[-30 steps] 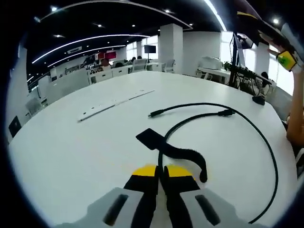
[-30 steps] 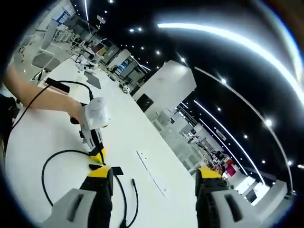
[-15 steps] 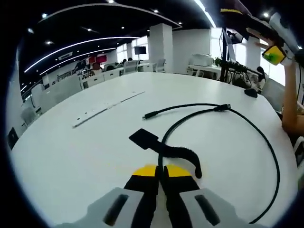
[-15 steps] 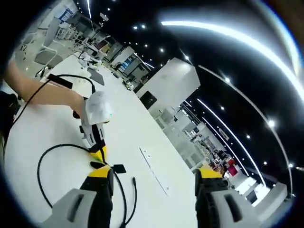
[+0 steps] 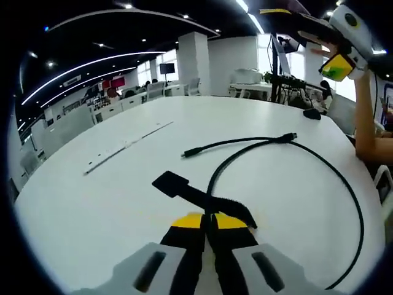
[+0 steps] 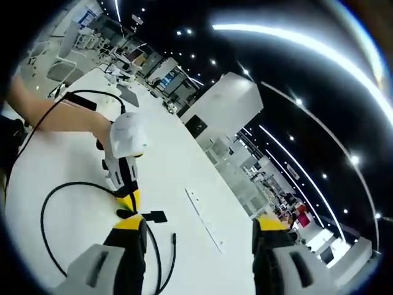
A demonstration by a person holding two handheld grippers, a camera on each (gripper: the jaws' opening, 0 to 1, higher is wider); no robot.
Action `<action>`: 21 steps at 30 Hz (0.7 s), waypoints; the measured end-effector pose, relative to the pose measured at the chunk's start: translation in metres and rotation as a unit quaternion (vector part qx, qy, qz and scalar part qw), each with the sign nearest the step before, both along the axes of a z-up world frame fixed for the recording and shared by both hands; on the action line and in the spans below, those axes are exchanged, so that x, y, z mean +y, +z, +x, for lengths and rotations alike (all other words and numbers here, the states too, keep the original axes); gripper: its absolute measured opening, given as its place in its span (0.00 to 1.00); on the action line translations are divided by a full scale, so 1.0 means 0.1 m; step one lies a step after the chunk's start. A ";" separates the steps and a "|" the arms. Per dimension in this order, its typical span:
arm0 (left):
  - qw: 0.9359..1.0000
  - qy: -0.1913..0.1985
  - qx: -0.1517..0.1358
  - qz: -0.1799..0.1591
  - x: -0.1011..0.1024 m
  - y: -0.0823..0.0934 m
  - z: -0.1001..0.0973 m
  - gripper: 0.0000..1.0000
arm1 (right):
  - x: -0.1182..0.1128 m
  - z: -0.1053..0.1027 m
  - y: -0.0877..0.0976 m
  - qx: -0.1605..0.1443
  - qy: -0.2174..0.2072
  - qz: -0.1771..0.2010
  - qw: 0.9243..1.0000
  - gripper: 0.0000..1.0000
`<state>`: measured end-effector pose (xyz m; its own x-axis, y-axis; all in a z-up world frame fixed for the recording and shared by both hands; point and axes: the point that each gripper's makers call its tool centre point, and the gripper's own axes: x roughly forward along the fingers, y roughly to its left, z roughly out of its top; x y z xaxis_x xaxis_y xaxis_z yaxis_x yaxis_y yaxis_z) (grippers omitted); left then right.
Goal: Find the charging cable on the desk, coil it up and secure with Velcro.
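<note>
Black charging cable (image 5: 288,160) lies in one big open loop on the white desk (image 5: 92,203), both plug ends near each other toward the far side, so no real coil yet. My left gripper (image 5: 209,222) has its yellow-tipped jaws pressed together on the cable right where the Velcro strap (image 5: 184,190) is attached; the strap lies flat and undone, its square tab pointing away from me. In the right gripper view the same grip shows from the side: left gripper (image 6: 127,200) nose-down at the desk, strap tab (image 6: 153,217) just beside it, cable looping off toward me and one plug end (image 6: 174,236) lying loose. My right gripper (image 6: 199,236) is up in the air, well apart from the desk, jaws wide apart and empty; it also shows at the top right corner of the left gripper view (image 5: 341,58). A thin flat strip (image 5: 126,146) lies further out on the desk, apart from the cable, not part of this. Status as I judge it: cable found and pinned at the strap, that's all. Left to do: bring the right one down, gather the loop into tight turns against the held point, then wrap the strap round the bundle and press it closed. Risk is the springy cable popping open before the strap goes on.
</note>
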<state>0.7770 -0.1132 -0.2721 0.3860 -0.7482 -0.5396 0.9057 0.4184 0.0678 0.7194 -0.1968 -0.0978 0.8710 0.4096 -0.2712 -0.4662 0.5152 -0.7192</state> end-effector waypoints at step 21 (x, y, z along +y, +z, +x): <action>0.999 0.029 0.015 -0.020 0.14 0.10 0.07 0.30 | 0.06 -0.01 -0.04 0.002 0.008 -0.007 1.000 0.70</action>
<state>0.7838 -0.0989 -0.2618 0.4135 -0.7461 -0.5219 0.8810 0.4726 0.0223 0.7186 -0.1909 -0.1018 0.8634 0.4192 -0.2809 -0.4772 0.4976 -0.7244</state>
